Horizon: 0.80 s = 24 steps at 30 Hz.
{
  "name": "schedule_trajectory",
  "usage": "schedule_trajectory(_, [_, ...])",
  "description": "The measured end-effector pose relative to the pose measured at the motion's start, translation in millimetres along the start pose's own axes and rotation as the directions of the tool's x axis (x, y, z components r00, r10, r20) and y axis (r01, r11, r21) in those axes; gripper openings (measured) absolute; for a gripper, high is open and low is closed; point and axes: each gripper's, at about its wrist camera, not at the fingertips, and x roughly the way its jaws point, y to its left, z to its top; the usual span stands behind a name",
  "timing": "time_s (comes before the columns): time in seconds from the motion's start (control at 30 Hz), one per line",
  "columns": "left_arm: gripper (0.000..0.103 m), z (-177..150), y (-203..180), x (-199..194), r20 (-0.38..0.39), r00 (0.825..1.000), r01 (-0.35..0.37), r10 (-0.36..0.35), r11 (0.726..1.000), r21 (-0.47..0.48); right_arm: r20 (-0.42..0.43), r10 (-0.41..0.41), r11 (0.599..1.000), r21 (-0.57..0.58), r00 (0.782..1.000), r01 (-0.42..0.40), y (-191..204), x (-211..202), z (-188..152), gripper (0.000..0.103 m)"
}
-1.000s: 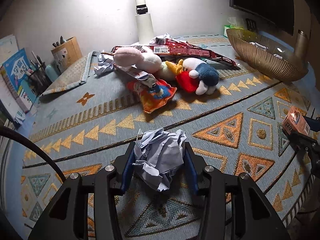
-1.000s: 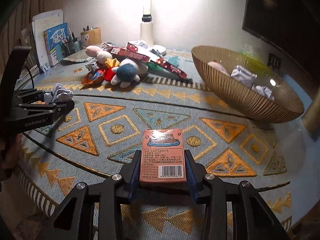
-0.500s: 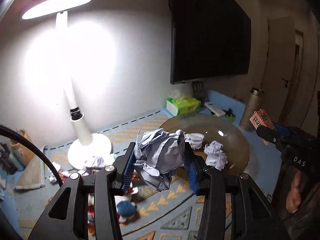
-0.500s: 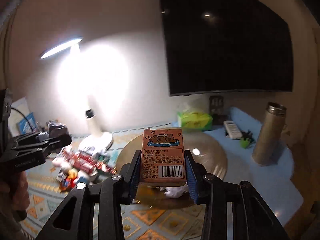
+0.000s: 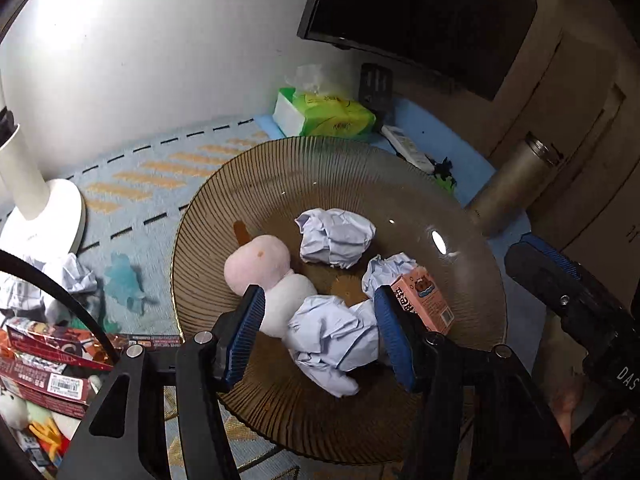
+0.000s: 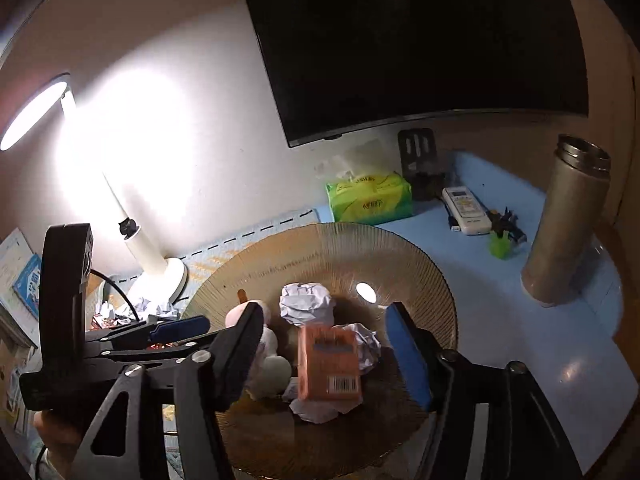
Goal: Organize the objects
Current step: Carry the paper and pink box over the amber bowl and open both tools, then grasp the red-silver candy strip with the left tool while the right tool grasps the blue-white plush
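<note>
Left wrist view shows the left gripper, jaws just opening, releasing a light, crushable crumpled paper ball above the ribbed bowl, while the right gripper, opening too, has let go the stiff little orange carton, best pinched across its flat sides.

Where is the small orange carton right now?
In the ribbed bowl, on its right side in the left wrist view: the orange carton lies against crumpled paper.
</note>
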Motion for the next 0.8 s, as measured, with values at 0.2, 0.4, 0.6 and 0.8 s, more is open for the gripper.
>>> schedule_trajectory(0.2, [0.055,-18,18,-46,0.102,0.994,0.043,-0.038,0.998,-0.038,0.006,0.021,1.000,-0.019,1.000,-0.021,5,-9,-9,0.073])
schedule_trajectory(0.4, [0.055,-48,43,-139,0.292,0.956,-0.016,0.024,0.999,-0.028,0.016,0.076,0.989,-0.128,0.997,-0.074,49,-26,-21,0.075])
schedule_trajectory(0.6, [0.102,-105,82,-226,0.471,0.851,-0.239,0.235,0.970,-0.052,0.017,0.201,0.934,-0.303,0.979,-0.186,126,-43,-49,0.094])
schedule_trajectory(0.8, [0.102,-149,169,-228,0.352,0.846,-0.331,0.400,0.912,-0.241,-0.110,0.240,0.845,-0.464,0.964,-0.264,207,-16,-102,0.094])
